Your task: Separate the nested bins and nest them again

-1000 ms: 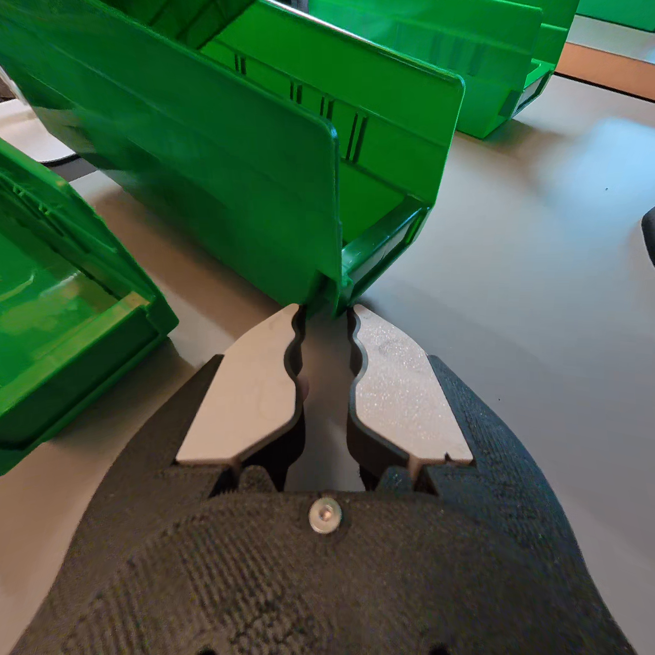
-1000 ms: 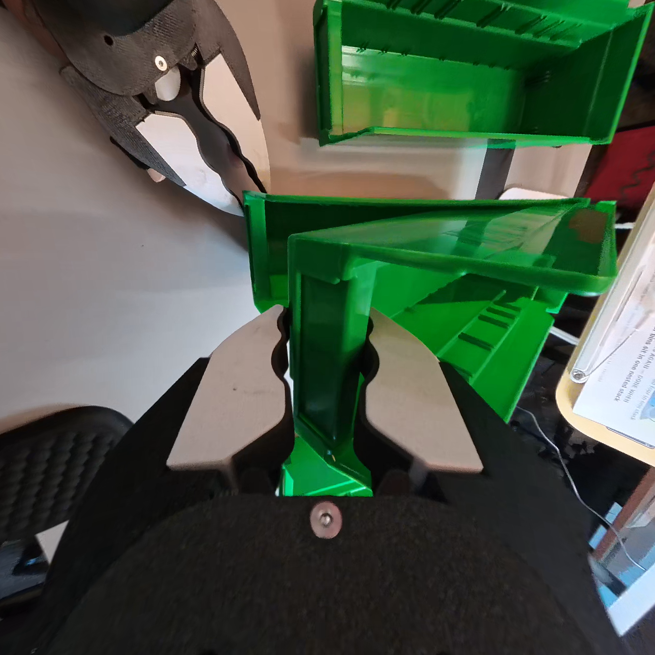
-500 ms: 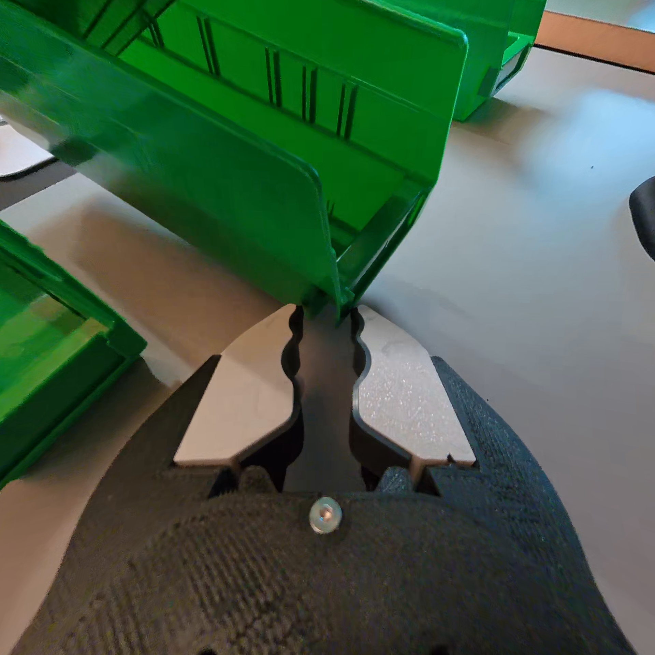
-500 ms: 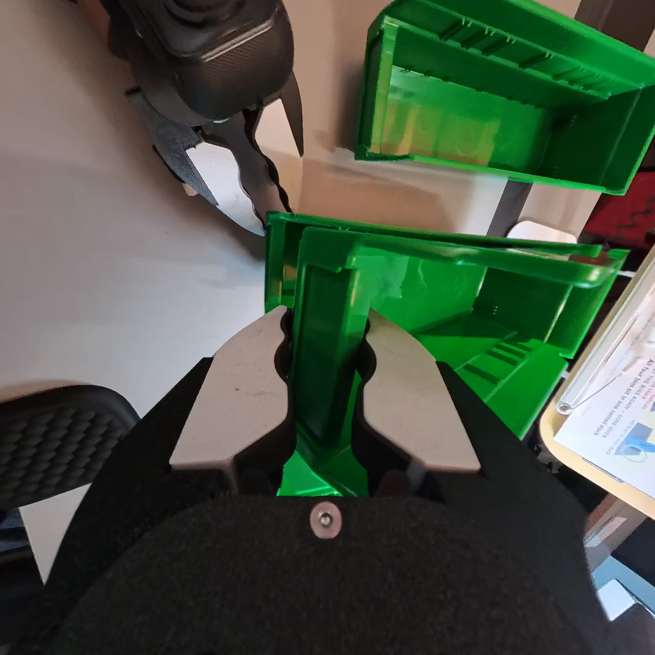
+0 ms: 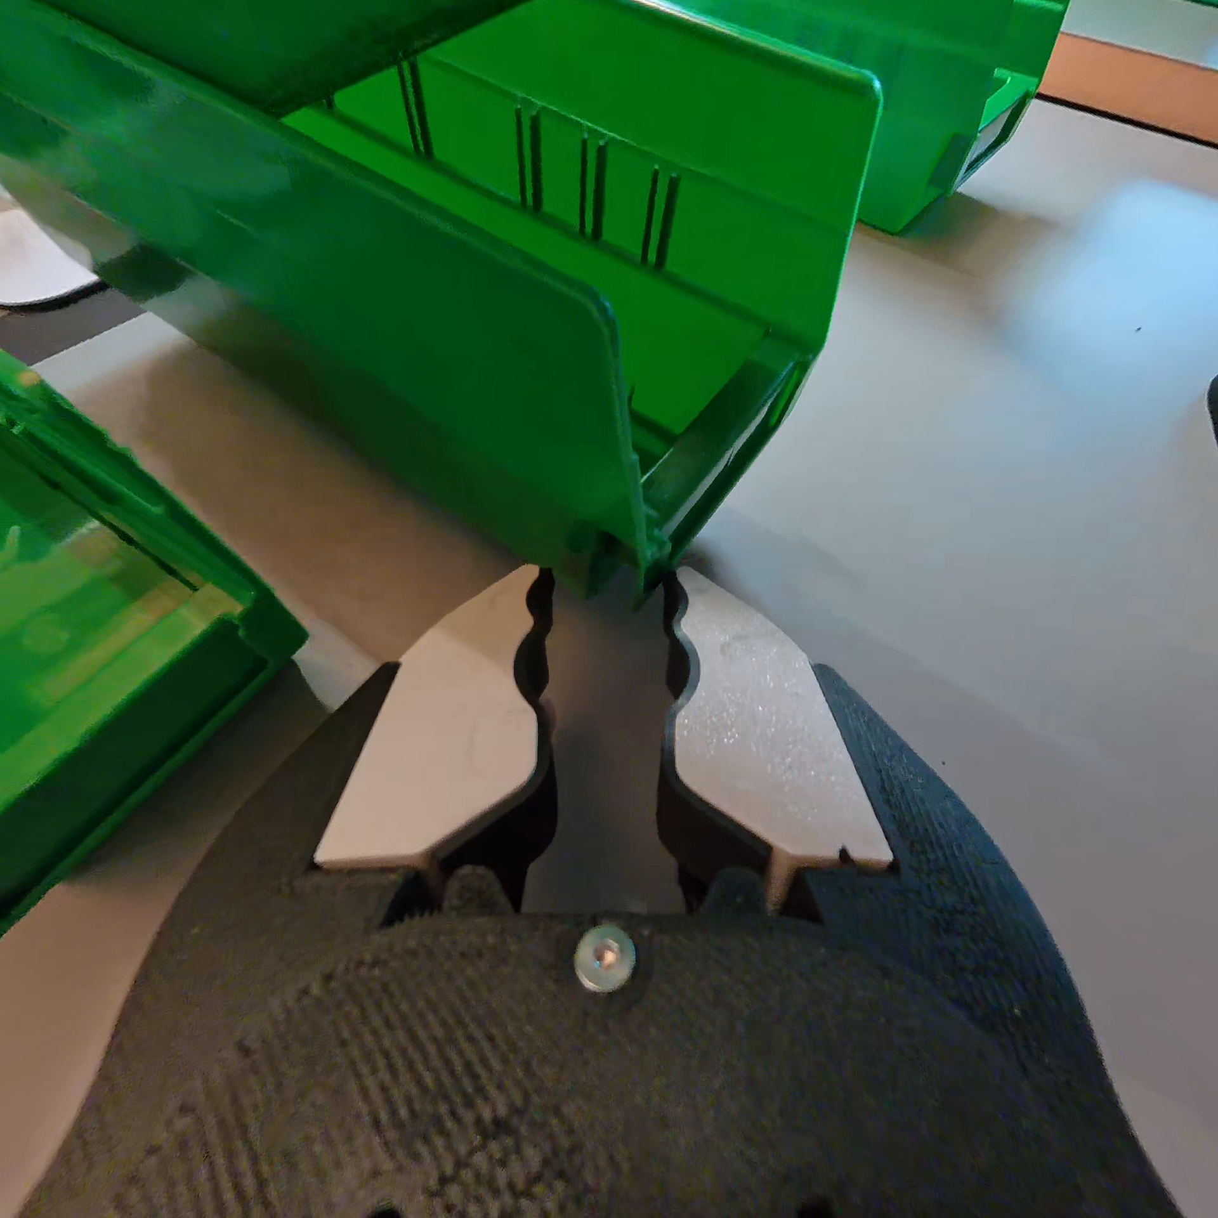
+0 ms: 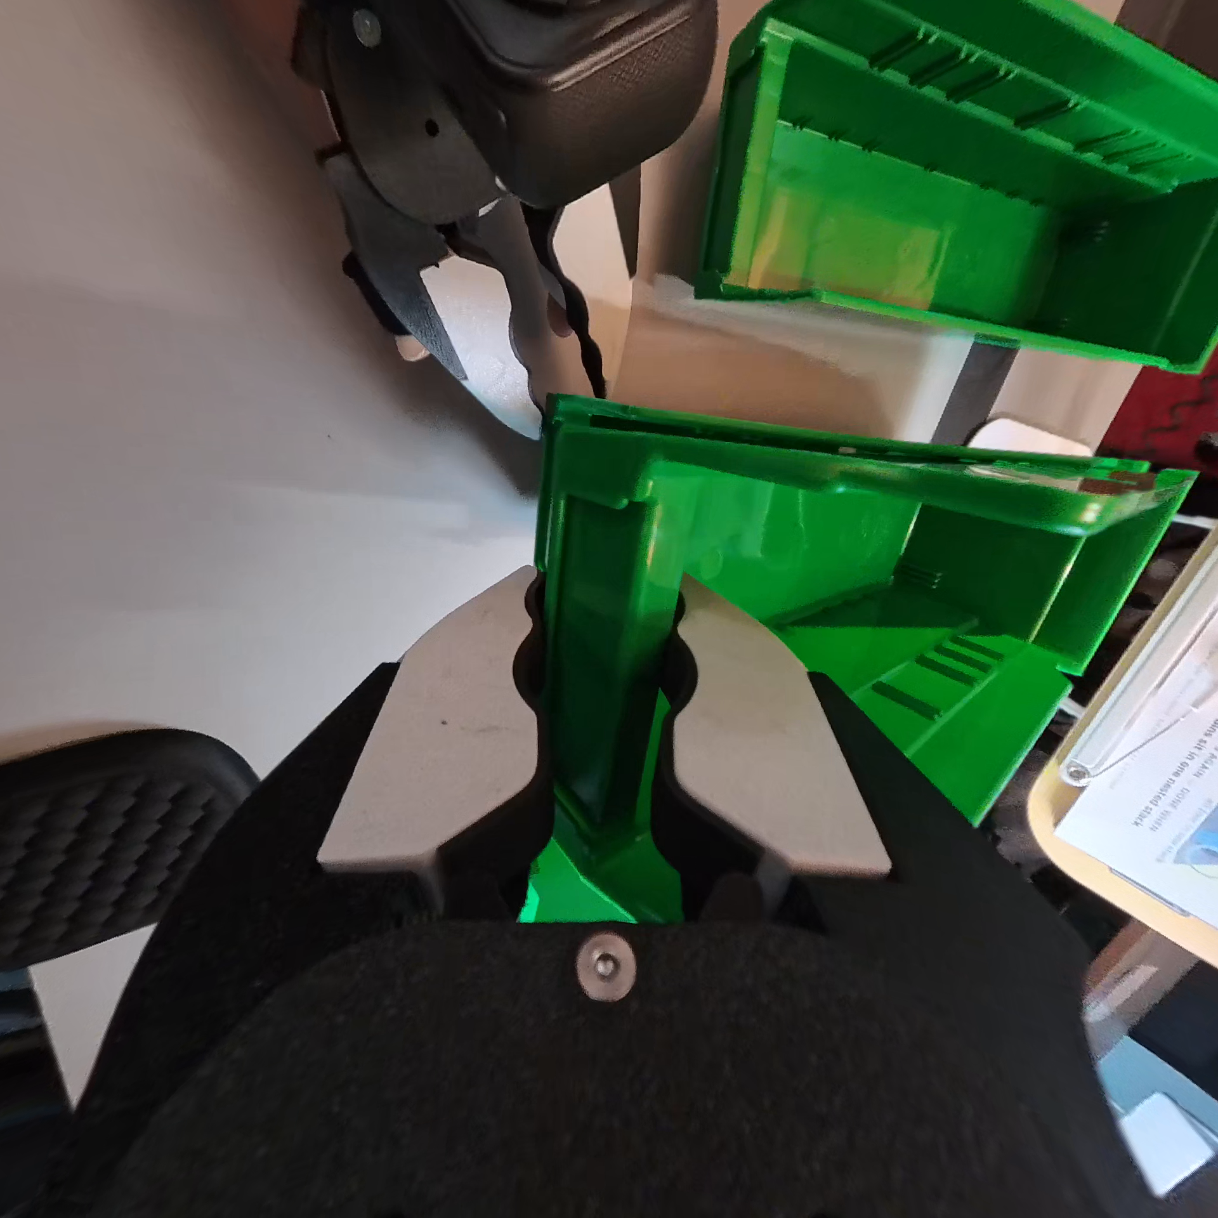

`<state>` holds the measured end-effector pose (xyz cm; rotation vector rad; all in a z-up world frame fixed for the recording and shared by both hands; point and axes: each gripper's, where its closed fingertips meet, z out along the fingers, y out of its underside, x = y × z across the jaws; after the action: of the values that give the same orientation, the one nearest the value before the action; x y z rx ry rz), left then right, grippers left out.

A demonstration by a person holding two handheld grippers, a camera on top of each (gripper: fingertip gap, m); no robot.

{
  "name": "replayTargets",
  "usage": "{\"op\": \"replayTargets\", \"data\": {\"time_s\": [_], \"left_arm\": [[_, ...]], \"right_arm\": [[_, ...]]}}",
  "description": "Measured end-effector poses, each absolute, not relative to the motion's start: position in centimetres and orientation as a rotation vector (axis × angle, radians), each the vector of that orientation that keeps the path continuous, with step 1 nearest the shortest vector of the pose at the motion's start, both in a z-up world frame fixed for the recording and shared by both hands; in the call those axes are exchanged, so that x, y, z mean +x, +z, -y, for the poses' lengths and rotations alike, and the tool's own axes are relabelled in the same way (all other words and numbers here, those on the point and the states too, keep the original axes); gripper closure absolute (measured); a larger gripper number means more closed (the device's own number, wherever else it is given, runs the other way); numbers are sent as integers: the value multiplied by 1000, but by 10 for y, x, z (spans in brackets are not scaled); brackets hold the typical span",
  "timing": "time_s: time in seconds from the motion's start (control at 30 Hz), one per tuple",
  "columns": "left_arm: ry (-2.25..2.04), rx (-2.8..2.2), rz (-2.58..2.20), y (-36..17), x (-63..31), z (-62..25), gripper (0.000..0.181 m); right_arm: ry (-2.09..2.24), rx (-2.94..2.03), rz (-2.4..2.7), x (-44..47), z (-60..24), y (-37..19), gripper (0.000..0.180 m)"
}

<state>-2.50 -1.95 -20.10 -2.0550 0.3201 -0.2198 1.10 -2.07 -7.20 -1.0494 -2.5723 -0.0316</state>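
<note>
A nested pair of green bins (image 5: 395, 362) lies tilted on the pale table (image 5: 988, 593). In the right wrist view my right gripper (image 6: 606, 583) is shut on the front wall of the inner bin (image 6: 606, 672); the outer bin's rim (image 6: 758, 425) shows just behind it. My left gripper (image 5: 606, 583) is open, its fingertips (image 5: 698, 613) at the pair's near bottom corner. It also shows in the right wrist view (image 6: 560, 402), at the outer bin's far corner.
A separate green bin (image 5: 99, 659) lies at the left, also in the right wrist view (image 6: 956, 198). Another green bin (image 5: 956, 99) stands at the back right. A black mesh chair (image 6: 99, 824) is by the table edge. A paper sheet in a stand (image 6: 1153, 758) is at the right. Some 15 cm of space lies between my two pairs of fingers.
My left gripper's fingers have spread a little at the bin's corner. The nested pair has tilted and shifted in both views. My right gripper keeps its hold on the front wall.
</note>
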Motion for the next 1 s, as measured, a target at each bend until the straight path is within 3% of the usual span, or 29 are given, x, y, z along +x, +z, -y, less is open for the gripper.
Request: {"op": "replayTargets", "data": {"time_s": [0.4, 1.0], "left_arm": [[-165, -2040, -309, -199, -28, 14, 153], [-110, -2025, -354, -198, -24, 15, 151]], "right_arm": [[62, -1079, 2480, 16, 11, -10, 143], [203, -1101, 2536, 7, 9, 10, 142]]}}
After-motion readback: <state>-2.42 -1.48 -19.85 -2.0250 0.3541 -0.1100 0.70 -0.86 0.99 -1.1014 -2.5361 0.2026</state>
